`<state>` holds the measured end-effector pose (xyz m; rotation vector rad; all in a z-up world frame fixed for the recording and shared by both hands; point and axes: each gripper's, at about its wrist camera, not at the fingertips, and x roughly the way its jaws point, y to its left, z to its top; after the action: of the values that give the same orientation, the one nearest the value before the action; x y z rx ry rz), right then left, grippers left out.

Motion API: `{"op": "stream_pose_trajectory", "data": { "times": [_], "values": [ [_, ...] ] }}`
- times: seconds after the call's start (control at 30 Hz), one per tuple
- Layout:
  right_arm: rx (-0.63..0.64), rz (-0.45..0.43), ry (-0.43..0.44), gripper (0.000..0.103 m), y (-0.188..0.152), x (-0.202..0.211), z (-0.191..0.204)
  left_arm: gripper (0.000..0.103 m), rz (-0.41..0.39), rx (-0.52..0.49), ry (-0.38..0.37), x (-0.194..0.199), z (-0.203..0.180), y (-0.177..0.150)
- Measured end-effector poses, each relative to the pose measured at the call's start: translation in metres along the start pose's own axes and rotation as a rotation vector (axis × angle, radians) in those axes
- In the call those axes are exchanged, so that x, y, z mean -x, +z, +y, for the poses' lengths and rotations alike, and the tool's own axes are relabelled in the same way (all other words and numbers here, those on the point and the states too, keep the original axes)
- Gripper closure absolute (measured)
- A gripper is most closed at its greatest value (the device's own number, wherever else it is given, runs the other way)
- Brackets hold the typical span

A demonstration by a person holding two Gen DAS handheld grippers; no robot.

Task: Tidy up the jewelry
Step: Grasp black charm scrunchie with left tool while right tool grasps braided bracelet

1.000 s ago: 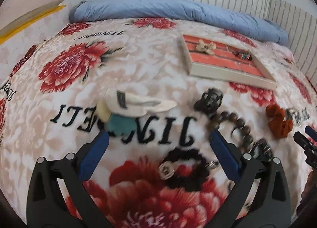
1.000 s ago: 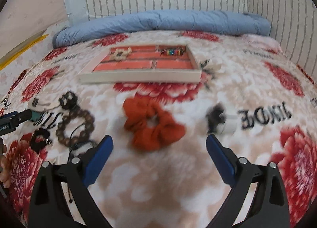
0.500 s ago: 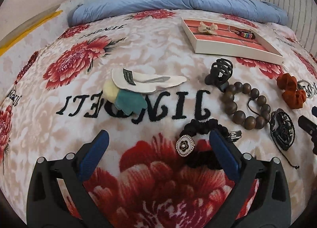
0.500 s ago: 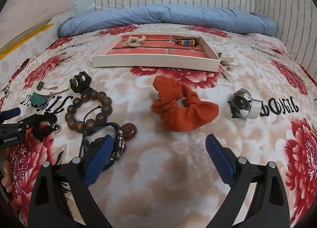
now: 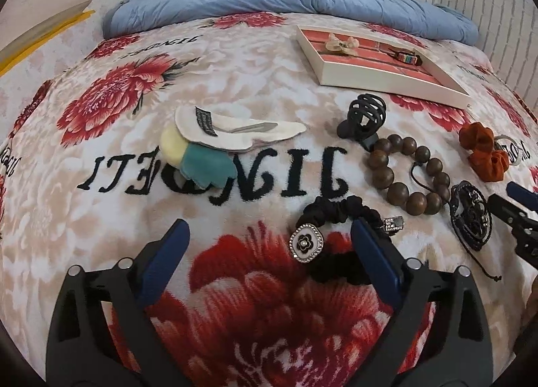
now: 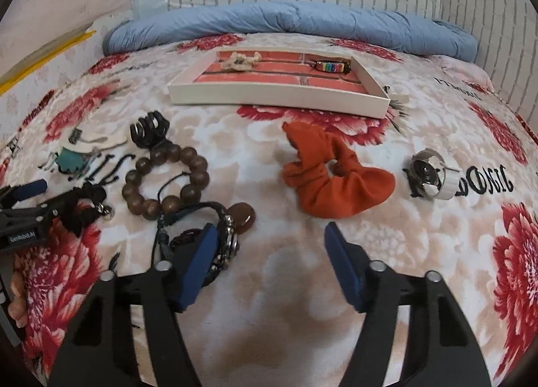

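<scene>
A white tray [image 6: 279, 98] with a red lining holds a cream bow [image 6: 240, 60] and a rainbow bracelet [image 6: 331, 67]. Loose on the floral blanket lie a black claw clip [image 5: 364, 116], a brown bead bracelet [image 5: 408, 175], a black scrunchie with a flower charm [image 5: 331, 232], a black cord bracelet [image 5: 470, 214], an orange scrunchie [image 6: 333, 175] and a white watch [image 6: 432, 175]. My left gripper [image 5: 269, 239] is open and empty, low over the black scrunchie. My right gripper [image 6: 269, 245] is open and empty, its left finger over the cord bracelet [image 6: 215, 235].
A white, yellow and teal felt hair clip [image 5: 215, 145] lies left of the jewelry. A rolled blue quilt [image 6: 289, 24] runs along the back against a white brick wall. The blanket slopes off at both sides.
Both grippers have dropped lower and closer to the blanket. The black scrunchie now sits by my left gripper's right finger. My right gripper has narrowed and shifted left toward the cord bracelet.
</scene>
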<state>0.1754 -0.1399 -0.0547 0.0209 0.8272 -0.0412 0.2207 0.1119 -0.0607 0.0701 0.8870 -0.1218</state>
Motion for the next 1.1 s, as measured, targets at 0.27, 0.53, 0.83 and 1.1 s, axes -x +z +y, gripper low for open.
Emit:
{"op": "stream_pose_trajectory", "data": {
  "times": [0.27,0.53,0.83,1.1],
  "values": [
    [-0.002,0.05,0.029,0.057,-0.005,-0.007,0.009,0.027,0.017,0.004,-0.038,-0.003,0.001,-0.002],
    [0.019,0.069,0.039,0.077,-0.008,-0.014,0.018,0.05,0.04,0.001,-0.084,-0.008,0.0,-0.004],
    [0.029,0.089,0.038,0.084,-0.006,-0.019,0.026,0.064,0.053,-0.004,-0.093,-0.012,-0.003,-0.004],
    [0.025,0.07,0.043,0.089,-0.004,-0.013,0.023,0.088,0.038,-0.009,-0.079,-0.01,-0.004,-0.004]
  ]
}}
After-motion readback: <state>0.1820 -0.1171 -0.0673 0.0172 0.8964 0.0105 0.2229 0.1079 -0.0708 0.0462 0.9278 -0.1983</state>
